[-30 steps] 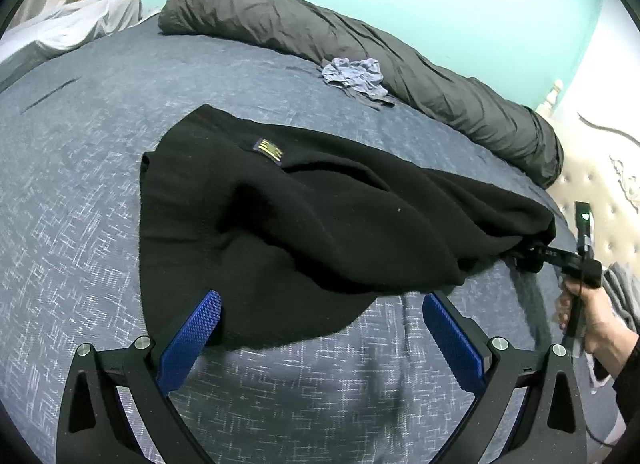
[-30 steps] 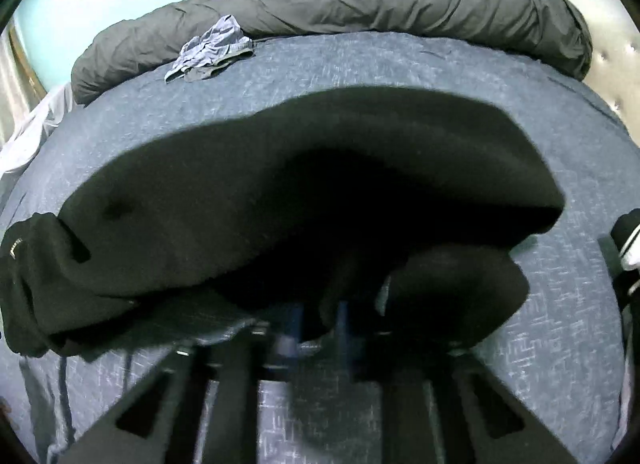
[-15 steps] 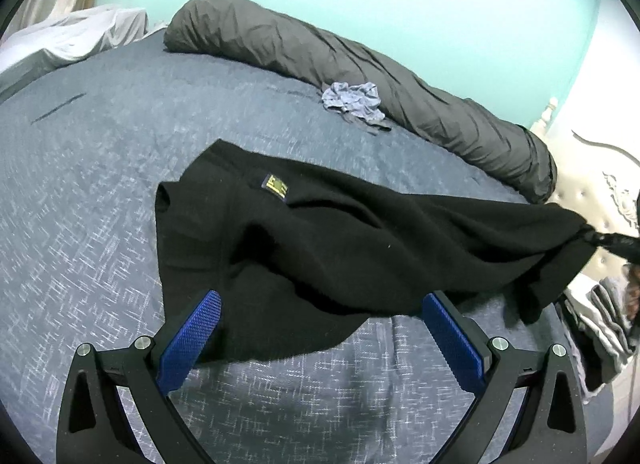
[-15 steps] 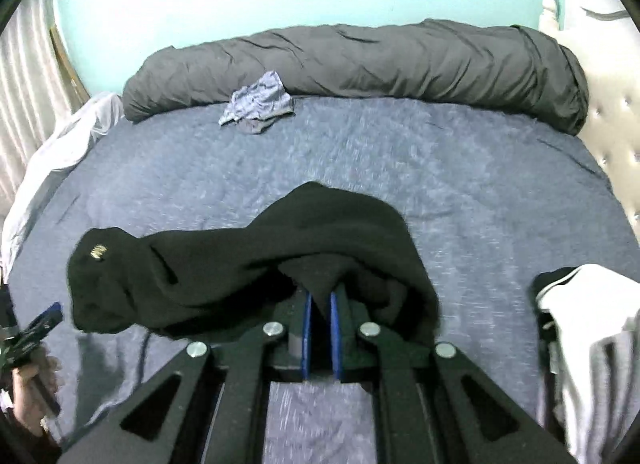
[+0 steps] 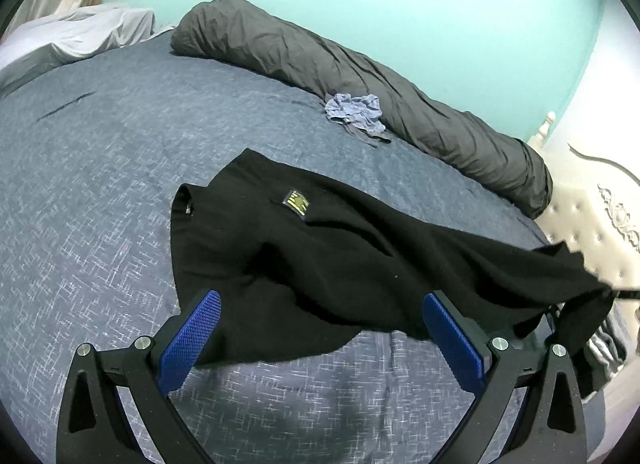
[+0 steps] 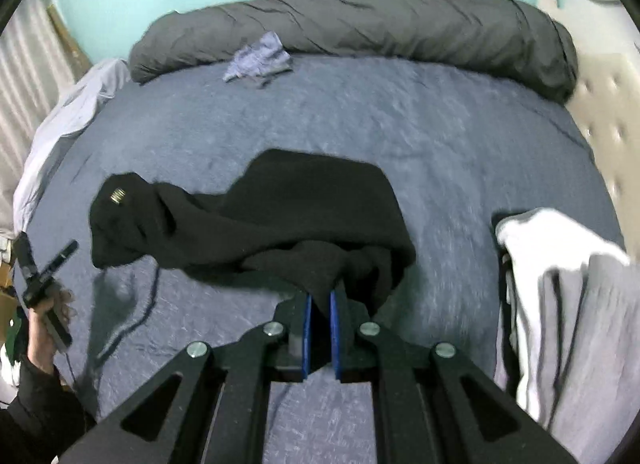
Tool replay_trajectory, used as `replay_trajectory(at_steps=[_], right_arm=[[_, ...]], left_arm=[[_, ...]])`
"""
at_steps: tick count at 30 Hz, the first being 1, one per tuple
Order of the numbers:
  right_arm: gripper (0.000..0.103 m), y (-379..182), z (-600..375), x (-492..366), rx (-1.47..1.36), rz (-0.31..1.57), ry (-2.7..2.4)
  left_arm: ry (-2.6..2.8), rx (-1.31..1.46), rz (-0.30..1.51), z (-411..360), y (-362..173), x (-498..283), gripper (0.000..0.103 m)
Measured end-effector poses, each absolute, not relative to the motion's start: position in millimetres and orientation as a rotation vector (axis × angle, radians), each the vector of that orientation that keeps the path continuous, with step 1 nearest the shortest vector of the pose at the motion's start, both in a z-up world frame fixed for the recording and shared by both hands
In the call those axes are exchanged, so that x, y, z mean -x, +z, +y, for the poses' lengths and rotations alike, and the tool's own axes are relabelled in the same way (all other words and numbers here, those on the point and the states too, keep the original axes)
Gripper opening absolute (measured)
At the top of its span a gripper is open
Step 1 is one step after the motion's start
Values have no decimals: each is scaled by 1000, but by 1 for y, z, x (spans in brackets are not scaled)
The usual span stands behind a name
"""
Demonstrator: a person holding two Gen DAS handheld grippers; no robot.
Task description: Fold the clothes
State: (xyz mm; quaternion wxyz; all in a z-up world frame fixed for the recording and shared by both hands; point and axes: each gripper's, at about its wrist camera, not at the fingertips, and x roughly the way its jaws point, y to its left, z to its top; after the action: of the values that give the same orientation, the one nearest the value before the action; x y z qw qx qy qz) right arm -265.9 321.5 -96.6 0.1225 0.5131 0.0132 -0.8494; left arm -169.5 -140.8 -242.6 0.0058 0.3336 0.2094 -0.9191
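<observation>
While R tool [image 6: 319,304] pinches black garment [image 5: 320,264] edge, L tool [image 5: 320,338] wide open, empty, bedspread [image 5: 100,184] around.

Black garment [image 5: 320,264] on blue bedspread [image 5: 100,184]

The blue-grey bed [image 5: 100,184] carries a black garment [image 5: 320,264], a crumpled blue cloth [image 5: 354,110] and a rolled grey duvet [image 5: 360,64].

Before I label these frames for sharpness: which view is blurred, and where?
Left wrist view: mostly sharp, only the black garment's lifted right end smears. Right wrist view: softer overall, the bedspread and white and grey clothes streaked; the right gripper, shut on the garment, stays crisp. Both views bow at the edges.
</observation>
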Motion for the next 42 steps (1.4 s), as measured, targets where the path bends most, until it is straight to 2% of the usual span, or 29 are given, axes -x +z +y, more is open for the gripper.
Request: replay_trajectory(at_steps=[8,12,14,15,16,18,20,21,23,29,30,35,36,37,42], right_arm=[[7,-196,329,261,-1727,10,-2452],[11,-223,326,259,-1823,65,-2414],[17,-218,326,258,-1795,62,-2437],[27,-214,327,256,-1774,48,-2452],[41,-207,327,255,-1735,31,-2462],[51,-195,325,253,-1657,7,-2479],[53,-186,322,253,-1592,-1,-2491],[58,-182,320,254,-1567,-3,-2494],[59,-185,310,257,-1567,-1,-2453],[59,-211,267,262,-1530,270,-2401],[59,-216,259,261,-1529,326,-2386],[23,-228,250,269,-1511,432,-2392],[11,-226,250,271,-1508,433,-2398],[5,-223,250,273,-1489,416,-2408],[0,-191,249,284,-1383,344,-2480]], left_arm=[[-2874,-1059,644,-139,-245,172,103],[-2873,-1068,638,-138,-248,174,103],[-2875,-1075,628,-135,-249,175,103],[-2876,-1077,624,-134,-249,175,103],[-2875,-1079,623,-134,-250,176,103],[-2873,-1080,627,-134,-250,177,103],[-2873,-1081,627,-133,-250,177,103],[-2874,-1080,622,-132,-250,177,103],[-2874,-1078,612,-132,-250,177,103],[-2860,-1087,604,-134,-252,178,103],[-2857,-1091,599,-134,-253,179,103],[-2848,-1092,628,-138,-254,179,103],[-2849,-1091,626,-138,-254,179,103],[-2850,-1089,621,-138,-254,178,103],[-2851,-1082,620,-138,-253,178,103]])
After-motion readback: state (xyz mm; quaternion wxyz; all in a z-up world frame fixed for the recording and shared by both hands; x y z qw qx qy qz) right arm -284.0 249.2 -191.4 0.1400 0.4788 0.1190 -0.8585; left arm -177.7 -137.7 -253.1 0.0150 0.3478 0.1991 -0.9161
